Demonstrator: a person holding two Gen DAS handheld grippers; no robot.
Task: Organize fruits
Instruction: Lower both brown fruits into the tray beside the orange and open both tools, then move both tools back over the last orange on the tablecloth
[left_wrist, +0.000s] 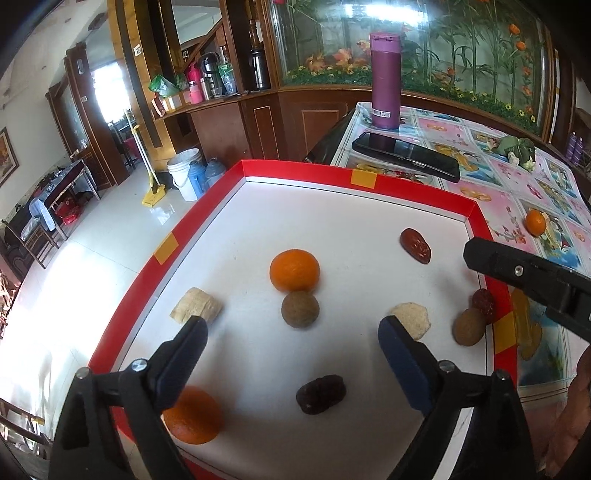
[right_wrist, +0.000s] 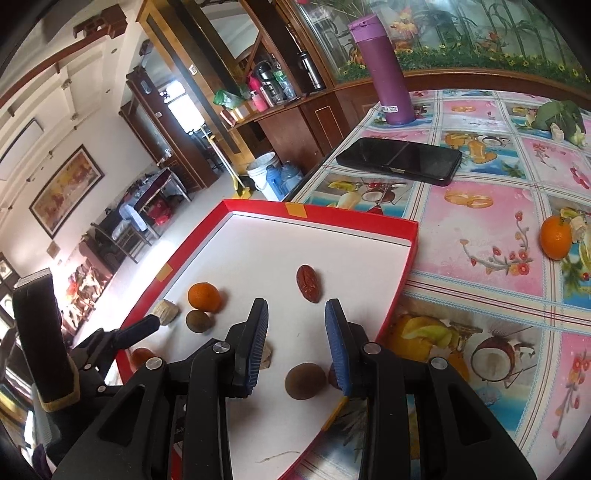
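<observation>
A red-rimmed white tray (left_wrist: 306, 170) (right_wrist: 332, 216) holds two oranges (left_wrist: 294, 269) (left_wrist: 192, 415), two brown round fruits (left_wrist: 300, 309) (left_wrist: 469, 326), pale pieces (left_wrist: 197, 306) (left_wrist: 412, 319), red dates (left_wrist: 415, 245) and a dark date (left_wrist: 320, 393). My left gripper (left_wrist: 291, 325) hangs open wide over the tray. The dark date lies on the floor between its fingers, untouched. My right gripper (right_wrist: 295, 312) stands open and empty above the tray's right side, over a brown fruit (right_wrist: 306, 380). One more orange (right_wrist: 556, 236) sits out on the tablecloth.
A black phone (right_wrist: 400, 157), a purple flask (right_wrist: 384, 70) and a leafy vegetable (right_wrist: 561, 118) lie on the flowered tablecloth (right_wrist: 480, 266) beyond the tray. The table's left edge drops to a tiled floor with buckets (left_wrist: 183, 173).
</observation>
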